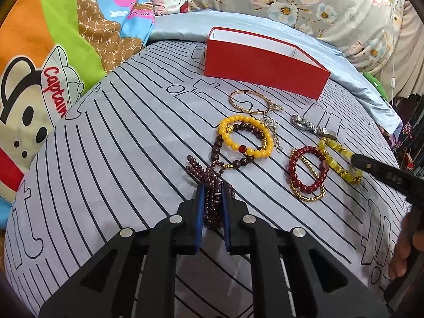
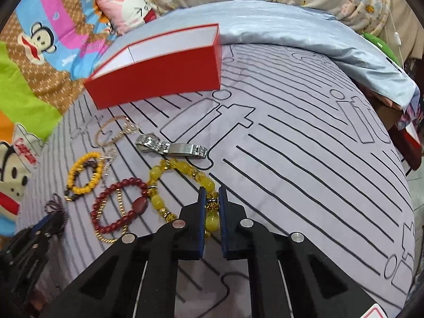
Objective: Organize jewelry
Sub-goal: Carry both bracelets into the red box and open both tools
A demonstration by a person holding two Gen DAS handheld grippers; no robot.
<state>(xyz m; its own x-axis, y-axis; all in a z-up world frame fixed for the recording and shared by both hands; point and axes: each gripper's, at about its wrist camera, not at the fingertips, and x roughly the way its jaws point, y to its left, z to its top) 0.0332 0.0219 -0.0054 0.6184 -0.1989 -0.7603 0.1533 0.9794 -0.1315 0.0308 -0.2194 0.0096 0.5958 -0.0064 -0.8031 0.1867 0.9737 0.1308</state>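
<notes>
On the striped grey bedspread, my left gripper is shut on a strand of small dark purple beads, whose loose end lies on the cloth. In the right wrist view my right gripper is shut on a yellow faceted bead bracelet, with one large bead between the blue pads. That same bracelet shows in the left wrist view, with the right gripper at it. An open red box with a white inside stands behind the jewelry.
Lying loose are a gold bangle, a yellow bead bracelet crossed with a dark brown one, a red bead bracelet over a gold bead chain, a silver watch and a thin silver chain. Cartoon bedding and pillows lie left and behind.
</notes>
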